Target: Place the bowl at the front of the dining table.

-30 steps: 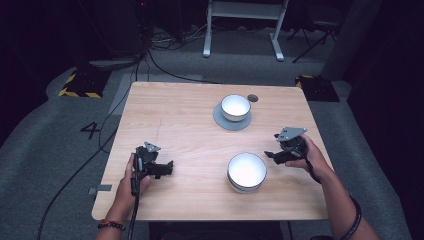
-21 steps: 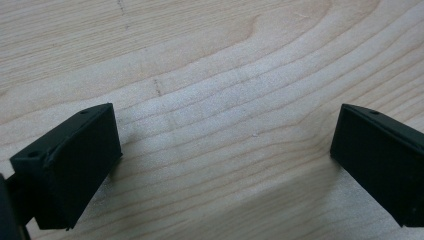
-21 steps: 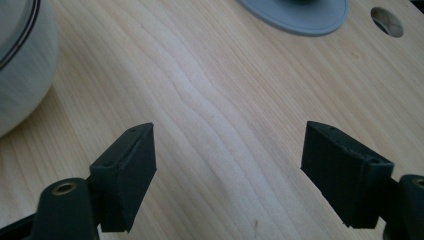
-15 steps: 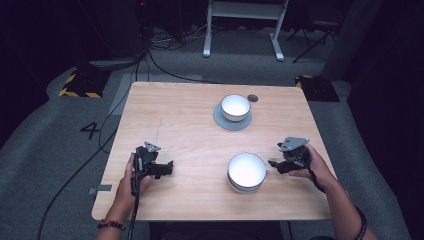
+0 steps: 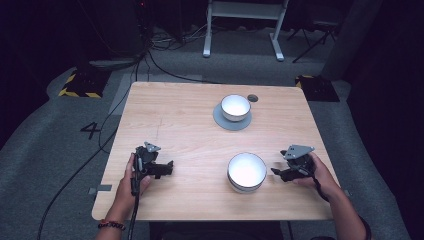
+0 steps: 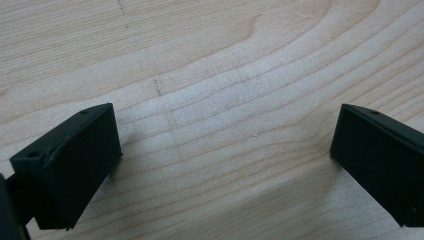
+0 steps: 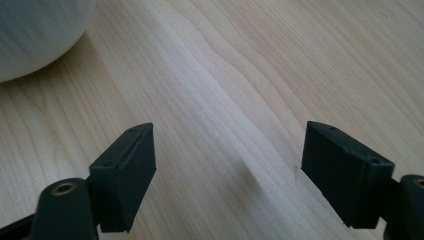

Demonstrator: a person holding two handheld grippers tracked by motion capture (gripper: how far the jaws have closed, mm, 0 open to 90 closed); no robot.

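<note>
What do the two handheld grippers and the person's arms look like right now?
Both are black two-jaw tools topped by a grey three-cornered plate. The left gripper trails a dark cable along the forearm; its blocky black fingers have small screw holes. The right gripper has the same square black fingers. The forearms are bare; the left wrist wears a reddish bracelet, the right a dark strap.

The left gripper [image 5: 167, 168] is low with its jaws wide apart. The right gripper [image 5: 276, 172] is low too, jaws wide apart.
</note>
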